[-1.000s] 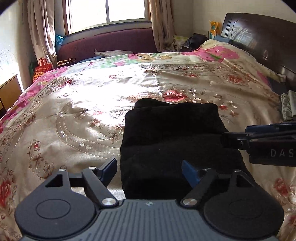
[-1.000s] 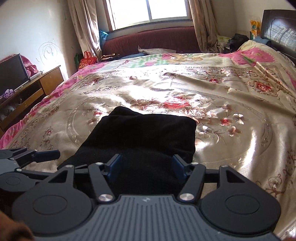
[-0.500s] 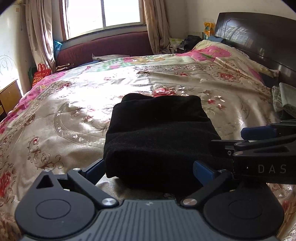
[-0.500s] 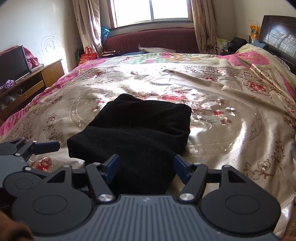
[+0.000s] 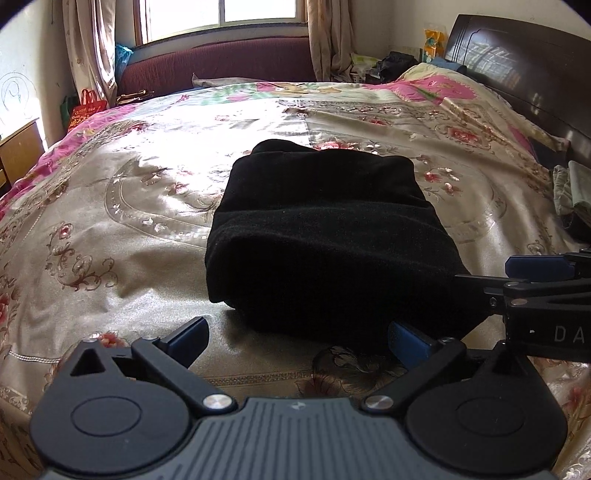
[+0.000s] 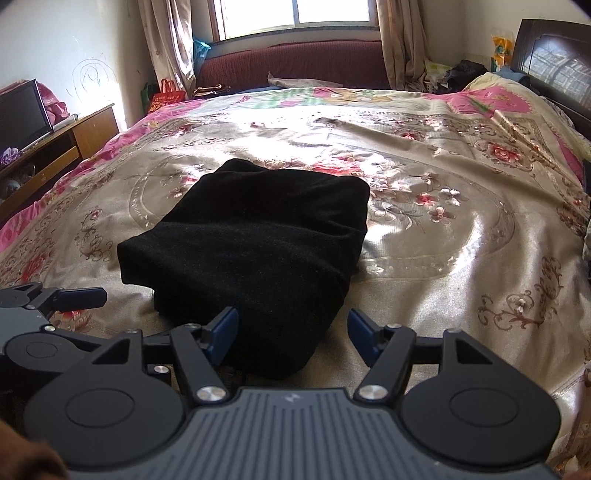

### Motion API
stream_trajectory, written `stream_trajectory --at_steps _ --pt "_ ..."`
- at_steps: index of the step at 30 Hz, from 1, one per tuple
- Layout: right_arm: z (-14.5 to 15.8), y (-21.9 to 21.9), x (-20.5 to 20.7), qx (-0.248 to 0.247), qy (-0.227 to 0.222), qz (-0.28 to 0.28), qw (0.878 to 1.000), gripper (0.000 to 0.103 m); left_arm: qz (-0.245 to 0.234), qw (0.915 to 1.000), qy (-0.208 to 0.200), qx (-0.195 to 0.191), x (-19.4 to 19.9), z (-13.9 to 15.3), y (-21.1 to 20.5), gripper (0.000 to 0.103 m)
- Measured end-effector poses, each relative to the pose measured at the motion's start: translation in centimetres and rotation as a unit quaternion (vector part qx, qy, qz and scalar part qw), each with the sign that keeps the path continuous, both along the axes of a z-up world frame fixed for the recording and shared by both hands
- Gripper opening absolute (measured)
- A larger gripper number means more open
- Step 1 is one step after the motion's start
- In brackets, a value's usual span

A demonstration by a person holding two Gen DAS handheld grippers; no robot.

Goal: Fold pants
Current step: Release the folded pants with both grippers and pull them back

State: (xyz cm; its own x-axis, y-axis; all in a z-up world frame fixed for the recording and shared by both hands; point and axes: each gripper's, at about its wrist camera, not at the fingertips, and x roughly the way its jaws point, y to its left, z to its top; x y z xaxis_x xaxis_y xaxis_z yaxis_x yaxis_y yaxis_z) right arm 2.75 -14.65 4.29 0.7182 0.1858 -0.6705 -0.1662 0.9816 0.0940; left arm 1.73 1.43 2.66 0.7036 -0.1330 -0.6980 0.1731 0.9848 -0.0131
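Both the left gripper point(image 5: 297, 338) and right gripper point(image 6: 291, 334) stand wide apart, holding nothing, the left having just finished opening. Just beyond them the black, fuzzy knit pants point(image 6: 255, 251) lie as a thick rectangular bundle on the glossy floral satin bedspread point(image 6: 443, 258). Folding looks finished; next is likely only pulling clear or smoothing.

The black pants point(image 6: 255, 251) lie folded into a thick rectangular bundle on the bed point(image 6: 461, 229), on its shiny floral cover. The right tongs point(image 6: 293, 334) sit at the near edge, jaws spread wide, the left blue pad at the bundle's near end, the right pad over bare cover; nothing is gripped. The left tongs point(image 6: 79, 297) reach in from the left edge, just beside the bundle's near left corner. Far off are a window point(image 6: 295, 16), curtains, a dark red sofa point(image 6: 291, 61), and a television point(image 6: 22, 110) on a wooden cabinet at left.
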Motion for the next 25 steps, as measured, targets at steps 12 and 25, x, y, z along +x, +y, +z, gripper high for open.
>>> stream_trajectory --at_steps 12,25 --pt "-0.50 0.00 -0.53 -0.009 0.007 -0.002 1.000 0.067 -0.009 0.9999 -0.001 0.011 -0.48 -0.37 -0.38 0.103" --pt "-1.01 -0.14 -0.69 -0.010 0.016 -0.003 1.000 0.067 0.005 0.9999 0.011 0.009 -0.58 -0.96 0.28 0.103"
